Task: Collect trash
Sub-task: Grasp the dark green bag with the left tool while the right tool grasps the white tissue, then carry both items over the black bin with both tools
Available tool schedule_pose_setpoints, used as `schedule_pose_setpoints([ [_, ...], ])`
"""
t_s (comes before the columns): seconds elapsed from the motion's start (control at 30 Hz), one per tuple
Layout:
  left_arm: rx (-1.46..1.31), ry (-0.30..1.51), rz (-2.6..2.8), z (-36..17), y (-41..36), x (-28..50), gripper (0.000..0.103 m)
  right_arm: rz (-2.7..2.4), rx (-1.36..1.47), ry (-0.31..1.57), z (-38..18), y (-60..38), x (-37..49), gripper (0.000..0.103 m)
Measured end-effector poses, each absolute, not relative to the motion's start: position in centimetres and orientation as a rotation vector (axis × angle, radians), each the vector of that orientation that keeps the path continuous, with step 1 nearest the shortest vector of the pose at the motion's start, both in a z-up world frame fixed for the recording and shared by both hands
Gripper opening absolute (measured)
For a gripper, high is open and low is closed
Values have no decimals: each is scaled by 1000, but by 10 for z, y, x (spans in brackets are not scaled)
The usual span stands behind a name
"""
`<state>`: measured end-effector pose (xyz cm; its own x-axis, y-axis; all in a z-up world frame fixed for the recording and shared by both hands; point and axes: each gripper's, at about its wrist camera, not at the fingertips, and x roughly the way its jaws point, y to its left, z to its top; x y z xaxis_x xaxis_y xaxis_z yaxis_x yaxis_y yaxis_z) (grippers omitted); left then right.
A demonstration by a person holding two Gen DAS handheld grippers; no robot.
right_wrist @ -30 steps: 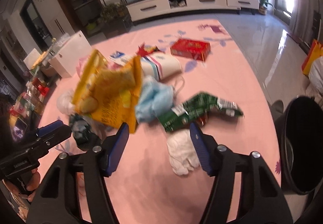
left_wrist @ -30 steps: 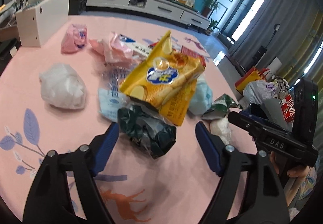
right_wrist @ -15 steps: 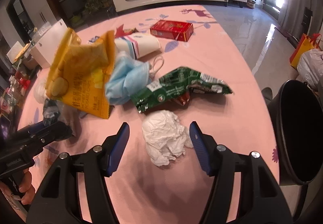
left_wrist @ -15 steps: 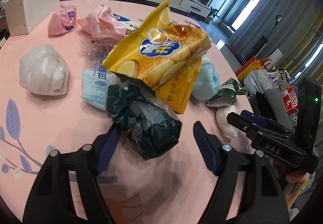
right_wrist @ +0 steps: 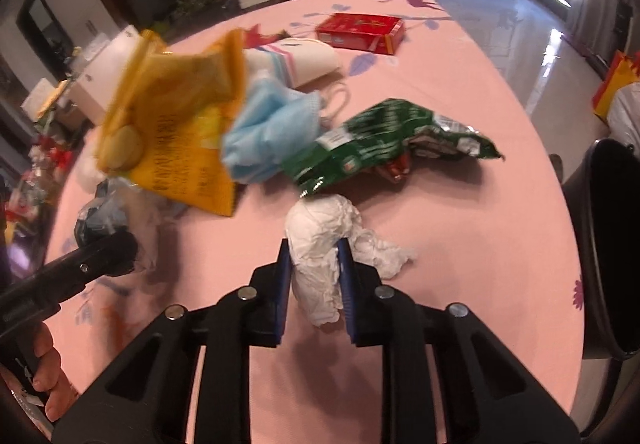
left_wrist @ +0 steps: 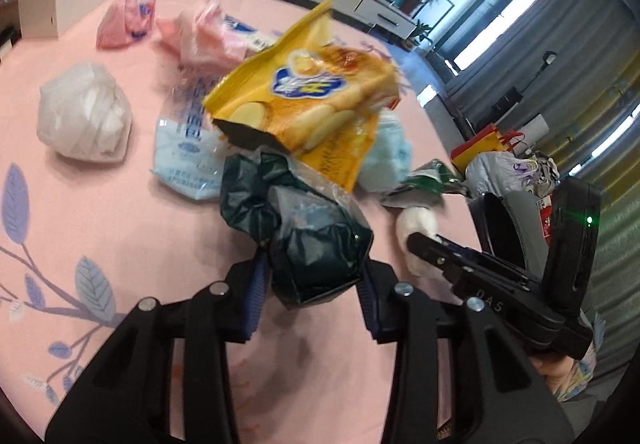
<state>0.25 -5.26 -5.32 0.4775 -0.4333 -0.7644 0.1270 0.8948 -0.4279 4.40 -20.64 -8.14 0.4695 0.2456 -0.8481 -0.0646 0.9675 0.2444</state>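
My left gripper (left_wrist: 312,280) is shut on a crumpled dark green plastic bag (left_wrist: 304,228) on the pink table (left_wrist: 80,204). A yellow chip bag (left_wrist: 312,100) rests against that bag's far side. My right gripper (right_wrist: 314,272) is shut on a crumpled white tissue (right_wrist: 324,240); it also shows in the left wrist view (left_wrist: 416,228). A black trash bin (right_wrist: 608,244) stands off the table's right edge.
A green snack wrapper (right_wrist: 380,148), a blue face mask (right_wrist: 276,128), a red box (right_wrist: 360,30) and a white striped pouch (right_wrist: 304,60) lie beyond the tissue. A white plastic bag (left_wrist: 84,120), pink wrappers (left_wrist: 128,18) and a clear blue packet (left_wrist: 188,148) lie left.
Both grippers moved forward and closed: the left on the dark green bag, the right on the white tissue. The yellow chip bag shifted with the green bag.
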Motion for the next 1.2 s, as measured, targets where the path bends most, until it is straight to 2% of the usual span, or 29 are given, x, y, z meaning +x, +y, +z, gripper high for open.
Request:
schedule_pose_setpoints([
  [0.33, -282, 833, -391, 14, -77, -35, 41, 271, 257, 907, -23, -218, 21, 23],
  [0.57, -235, 764, -513, 41, -150, -35, 41, 71, 291, 775, 5, -278, 9, 23],
  [0.87, -180, 779, -675, 48, -256, -21, 41, -193, 339, 685, 16, -362, -17, 23],
  [1.2, -140, 900, -859, 14, -353, -5, 41, -379, 481, 663, 4, -446, -53, 23],
])
